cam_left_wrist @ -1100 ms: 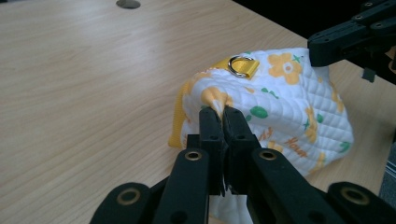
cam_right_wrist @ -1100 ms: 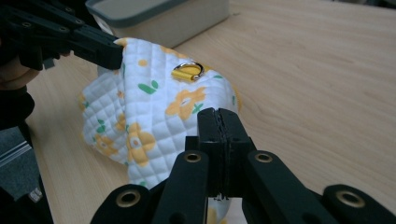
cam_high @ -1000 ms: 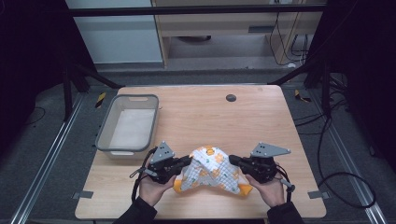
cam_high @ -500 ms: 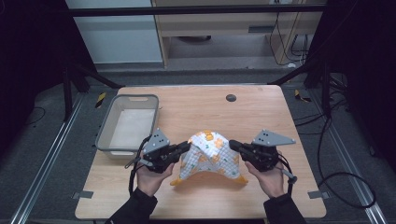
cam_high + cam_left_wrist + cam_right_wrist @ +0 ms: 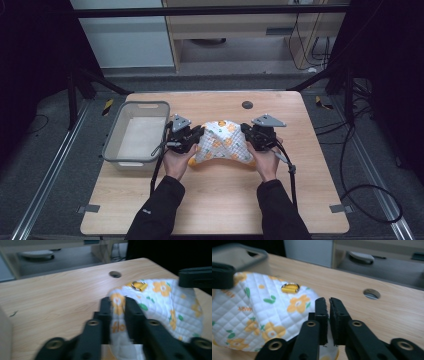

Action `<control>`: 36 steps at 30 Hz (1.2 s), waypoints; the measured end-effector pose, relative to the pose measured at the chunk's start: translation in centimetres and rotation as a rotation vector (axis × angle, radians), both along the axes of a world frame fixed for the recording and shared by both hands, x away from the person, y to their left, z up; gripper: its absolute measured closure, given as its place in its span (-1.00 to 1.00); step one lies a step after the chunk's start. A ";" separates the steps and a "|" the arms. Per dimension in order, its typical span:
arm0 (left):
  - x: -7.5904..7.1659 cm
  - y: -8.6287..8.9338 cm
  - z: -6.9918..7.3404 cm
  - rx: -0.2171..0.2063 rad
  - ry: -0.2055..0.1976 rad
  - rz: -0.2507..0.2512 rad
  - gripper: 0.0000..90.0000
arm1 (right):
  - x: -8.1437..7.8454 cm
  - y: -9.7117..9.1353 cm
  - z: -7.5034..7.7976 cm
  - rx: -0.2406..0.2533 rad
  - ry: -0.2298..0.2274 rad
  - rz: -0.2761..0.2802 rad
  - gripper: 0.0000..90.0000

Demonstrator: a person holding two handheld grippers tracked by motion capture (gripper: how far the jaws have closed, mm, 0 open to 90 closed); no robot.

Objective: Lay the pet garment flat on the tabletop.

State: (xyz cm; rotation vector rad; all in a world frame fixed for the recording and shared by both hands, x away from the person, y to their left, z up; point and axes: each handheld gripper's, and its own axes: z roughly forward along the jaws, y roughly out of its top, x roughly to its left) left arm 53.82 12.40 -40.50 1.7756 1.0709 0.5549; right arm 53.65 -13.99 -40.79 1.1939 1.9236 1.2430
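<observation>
A white quilted cloth (image 5: 222, 142) with orange flowers and a yellow ring (image 5: 138, 285) lies spread on the wooden table (image 5: 215, 200). My left gripper (image 5: 200, 134) is at its left edge. Its jaws have just been opening, and a fold of the cloth (image 5: 170, 305) still stands between them, loosely. My right gripper (image 5: 245, 131) is at the cloth's right edge. Its jaws have just been opening a little and stand a narrow slit apart (image 5: 327, 301), with the cloth's (image 5: 262, 315) hem pinched low between the pads.
A grey plastic basket (image 5: 112, 150) with a white lining stands just left of my left hand. A round cable hole (image 5: 247, 104) sits in the table beyond the cloth. Cables trail from both grippers toward the front edge.
Both hands carried the cloth away from the person toward the table's middle. It was bunched up between the grippers and now lies flatter and wider. The left jaws stand wider apart.
</observation>
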 end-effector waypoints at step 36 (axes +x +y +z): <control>-4.2 3.5 -6.8 0.224 0.135 -0.087 -0.31 | -6.2 -4.7 -7.1 -0.148 0.167 0.191 -0.03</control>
